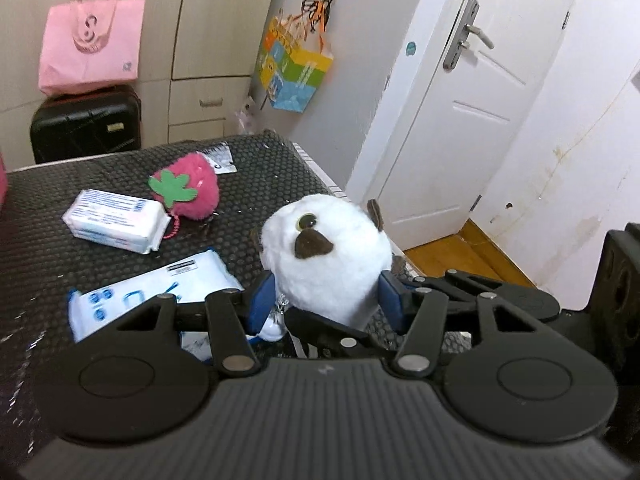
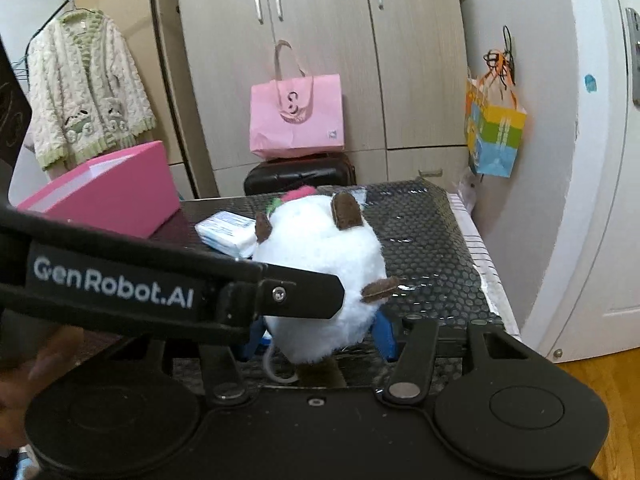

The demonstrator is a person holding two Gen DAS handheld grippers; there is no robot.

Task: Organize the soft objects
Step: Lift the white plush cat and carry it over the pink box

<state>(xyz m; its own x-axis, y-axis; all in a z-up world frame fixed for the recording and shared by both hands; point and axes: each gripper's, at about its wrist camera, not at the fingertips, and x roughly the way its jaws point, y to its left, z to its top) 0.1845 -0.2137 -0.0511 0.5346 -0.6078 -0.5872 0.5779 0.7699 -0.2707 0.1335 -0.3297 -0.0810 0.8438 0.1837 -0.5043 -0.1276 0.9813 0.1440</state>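
Handover step: left gripper (image 1: 326, 300) and right gripper (image 2: 316, 338) both pinch white plush (image 1: 328, 256); next one releases, other carries to far-left pink box (image 2: 108, 196)

strawberry plush (image 2: 297, 194) mostly hidden | pink box (image 2: 108, 192) edge-cut

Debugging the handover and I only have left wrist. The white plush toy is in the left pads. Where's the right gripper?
Observer: The right gripper is at the same white plush toy. Its blue pads flank the toy's lower half.
Operator: Any container nearby? I can't see one.
Observer: Yes, there's a pink box on the table, left of the toy in the right wrist view.
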